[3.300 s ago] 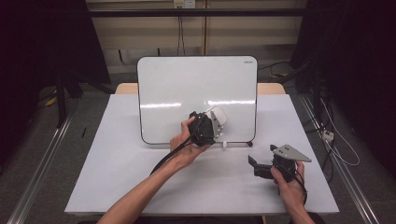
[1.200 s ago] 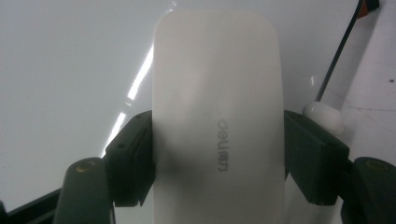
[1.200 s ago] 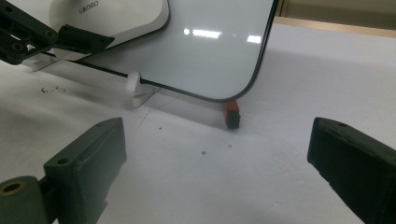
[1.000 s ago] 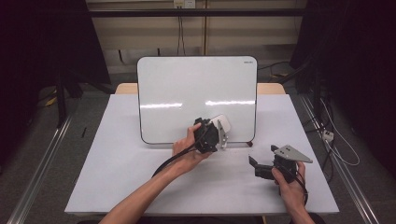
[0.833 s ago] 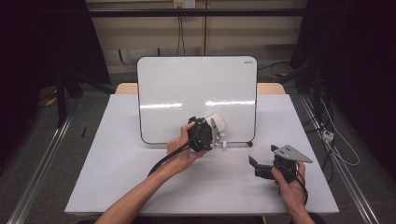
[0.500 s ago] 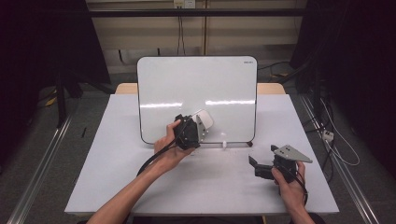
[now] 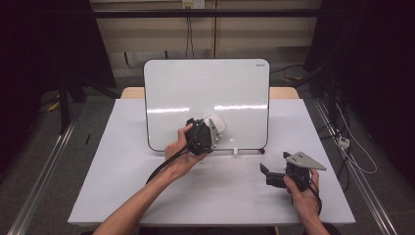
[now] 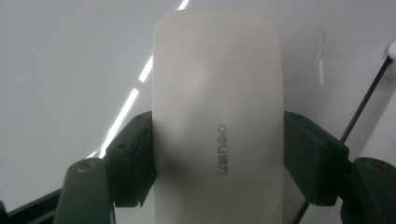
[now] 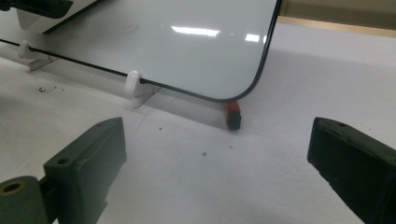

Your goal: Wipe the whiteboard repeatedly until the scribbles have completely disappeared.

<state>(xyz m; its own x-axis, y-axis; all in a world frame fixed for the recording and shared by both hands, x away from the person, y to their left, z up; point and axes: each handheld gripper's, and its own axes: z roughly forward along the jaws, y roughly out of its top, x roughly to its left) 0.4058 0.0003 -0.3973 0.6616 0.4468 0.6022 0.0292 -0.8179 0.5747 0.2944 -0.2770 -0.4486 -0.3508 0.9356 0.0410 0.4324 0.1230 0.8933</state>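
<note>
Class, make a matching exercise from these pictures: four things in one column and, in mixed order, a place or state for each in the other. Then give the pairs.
1. eraser
2. whiteboard
3. right tongs
4. small red piece

a. propped on white clips
b. open, holding nothing
c. under the board's corner
d. clamped in the left tongs

Pairs: 1-d, 2-a, 3-b, 4-c

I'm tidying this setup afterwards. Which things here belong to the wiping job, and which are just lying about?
In the job:
- left hand-held gripper, shut on the white eraser
- whiteboard, which the eraser is held against

Lying about:
- right hand-held gripper, open, low over the table
- small red and black piece under the whiteboard's corner
</note>
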